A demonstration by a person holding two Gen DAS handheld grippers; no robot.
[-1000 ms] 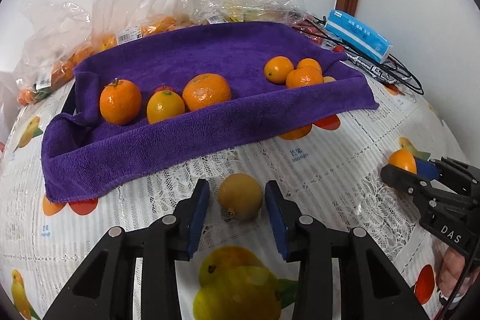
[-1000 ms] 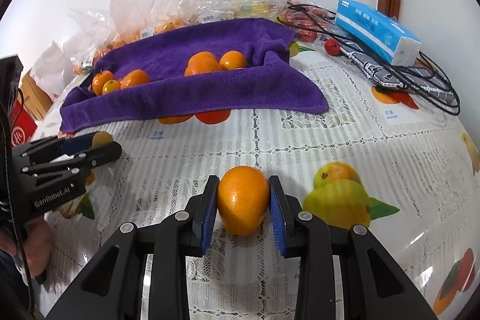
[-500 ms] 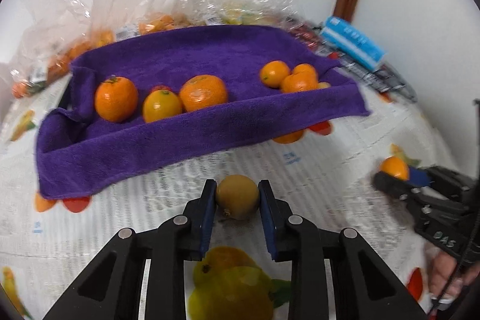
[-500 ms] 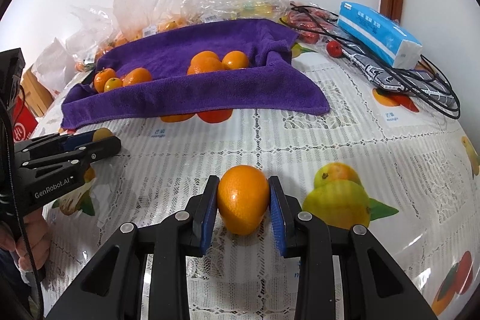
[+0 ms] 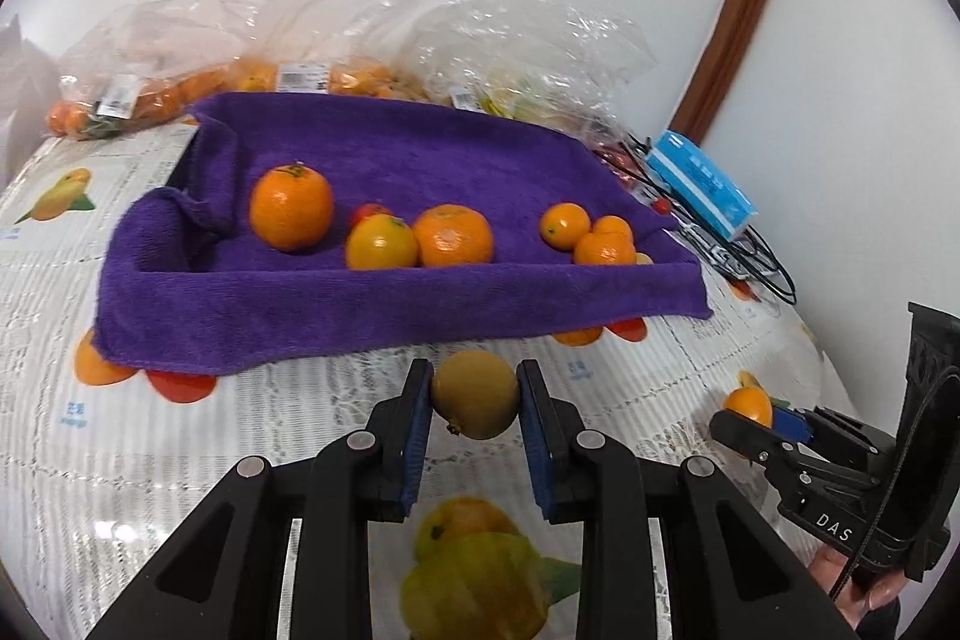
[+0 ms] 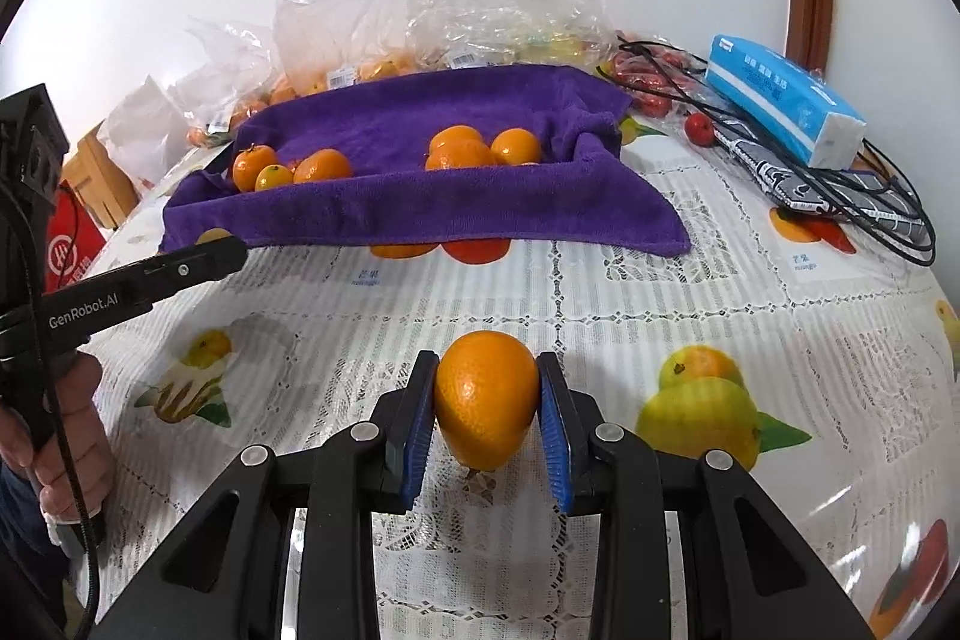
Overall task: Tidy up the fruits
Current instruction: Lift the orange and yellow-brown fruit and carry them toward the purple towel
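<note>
My left gripper (image 5: 475, 394) is shut on a dull yellow-brown round fruit (image 5: 475, 393) and holds it above the tablecloth, just short of the purple towel (image 5: 384, 304). My right gripper (image 6: 486, 400) is shut on an orange (image 6: 486, 397) low over the table. The towel (image 6: 420, 214) holds several oranges: a left group (image 5: 291, 208) and a smaller right group (image 5: 603, 247). The left gripper also shows in the right wrist view (image 6: 210, 253), and the right gripper in the left wrist view (image 5: 756, 418).
Clear plastic bags of fruit (image 5: 288, 76) lie behind the towel against the wall. A blue tissue pack (image 6: 780, 97), black cables (image 6: 858, 196) and small red fruits (image 6: 699, 127) sit at the back right. The tablecloth (image 6: 660, 292) carries printed fruit pictures.
My left gripper closed on the yellow-brown fruit, lifted it and moved toward the towel. The right gripper keeps its hold on the orange and has hardly moved.
</note>
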